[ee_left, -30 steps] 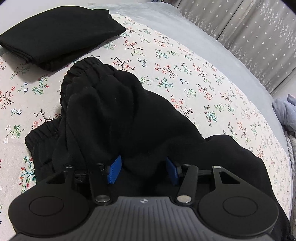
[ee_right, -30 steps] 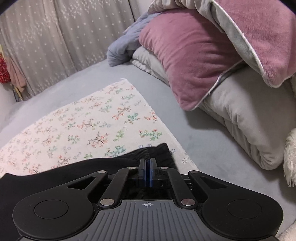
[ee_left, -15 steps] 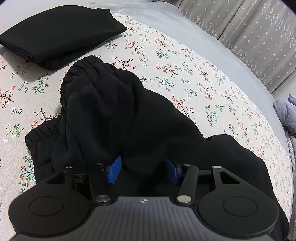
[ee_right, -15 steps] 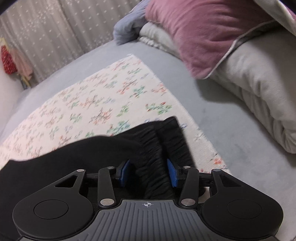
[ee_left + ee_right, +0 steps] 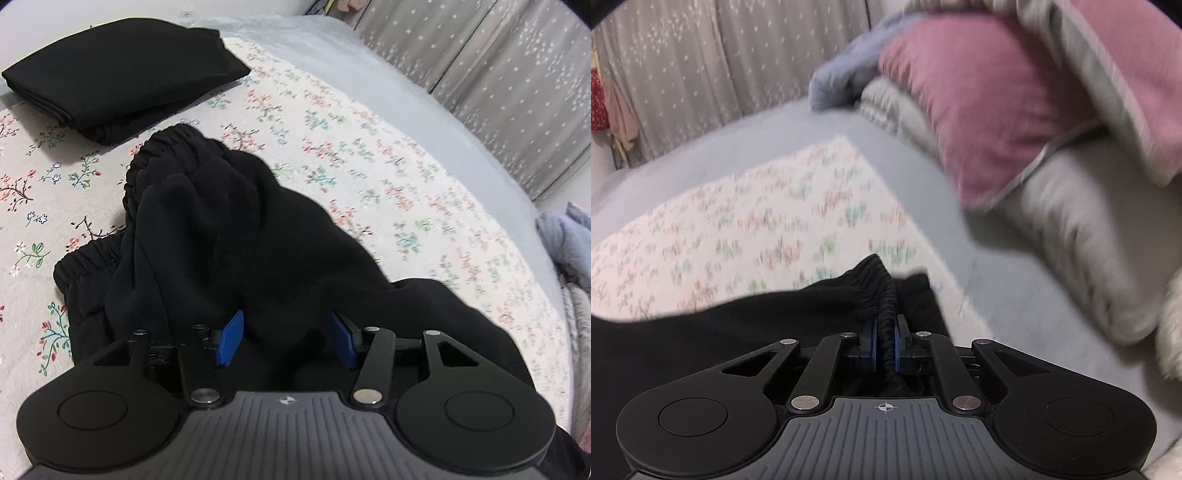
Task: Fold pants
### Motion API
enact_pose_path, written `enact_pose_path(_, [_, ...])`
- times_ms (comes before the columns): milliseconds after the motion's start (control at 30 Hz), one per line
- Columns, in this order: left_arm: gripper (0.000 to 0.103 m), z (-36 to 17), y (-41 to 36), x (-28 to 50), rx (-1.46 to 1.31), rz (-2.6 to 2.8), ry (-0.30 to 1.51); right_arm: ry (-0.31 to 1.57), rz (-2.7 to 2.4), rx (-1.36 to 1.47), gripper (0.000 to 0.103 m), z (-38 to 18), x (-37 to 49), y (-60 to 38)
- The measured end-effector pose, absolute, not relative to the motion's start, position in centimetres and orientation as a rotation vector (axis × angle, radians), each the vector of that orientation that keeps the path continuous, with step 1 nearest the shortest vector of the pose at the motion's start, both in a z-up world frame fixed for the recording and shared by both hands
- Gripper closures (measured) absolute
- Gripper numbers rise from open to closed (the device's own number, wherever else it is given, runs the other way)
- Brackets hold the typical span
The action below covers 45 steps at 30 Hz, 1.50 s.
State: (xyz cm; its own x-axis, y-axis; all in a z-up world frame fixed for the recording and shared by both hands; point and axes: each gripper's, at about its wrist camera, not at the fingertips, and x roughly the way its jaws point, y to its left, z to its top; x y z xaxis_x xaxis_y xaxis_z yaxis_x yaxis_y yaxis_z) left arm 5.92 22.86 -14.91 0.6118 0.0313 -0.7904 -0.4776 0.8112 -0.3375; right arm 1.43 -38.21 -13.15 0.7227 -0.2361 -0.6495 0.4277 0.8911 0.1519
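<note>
Black pants [image 5: 229, 236] lie bunched on a floral cloth, their elastic cuffs [image 5: 162, 147] at the far left. My left gripper [image 5: 286, 339] is open, its blue pads on either side of a fold of the pants. In the right wrist view my right gripper [image 5: 885, 345] is shut on the gathered elastic edge of the pants [image 5: 882, 291] and holds it a little above the cloth. The right view is blurred by motion.
A second black garment [image 5: 118, 77], folded, lies at the far left on the floral cloth [image 5: 369, 155]. Pink and grey pillows [image 5: 1015, 110] are piled to the right. Grey curtains [image 5: 498, 66] hang behind the bed.
My right gripper opened over the elastic edge, then shut on it and lifted it. My left gripper stayed open in the same place.
</note>
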Motion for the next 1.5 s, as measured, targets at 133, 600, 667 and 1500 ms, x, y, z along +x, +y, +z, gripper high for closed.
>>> enact_pose_path(133, [0.044, -14.8, 22.5, 5.4, -0.532, 0.302, 0.874, 0.581, -0.44, 0.242, 0.097, -10.7, 0.7, -37.7])
enact_pose_path(600, [0.044, -16.5, 23.7, 5.8, -0.552, 0.336, 0.946, 0.797, -0.49, 0.14, 0.087, -16.6, 4.2, -38.9])
enact_pose_path(667, [0.044, -16.0, 24.5, 4.8, -0.594, 0.328, 0.924, 0.793, -0.5, 0.143, 0.086, -16.7, 3.9, -39.4])
enact_pose_path(1500, [0.026, -15.6, 32.1, 0.9, -0.864, 0.311, 0.733, 0.508, 0.558, -0.407, 0.059, -14.4, -1.6, -3.4])
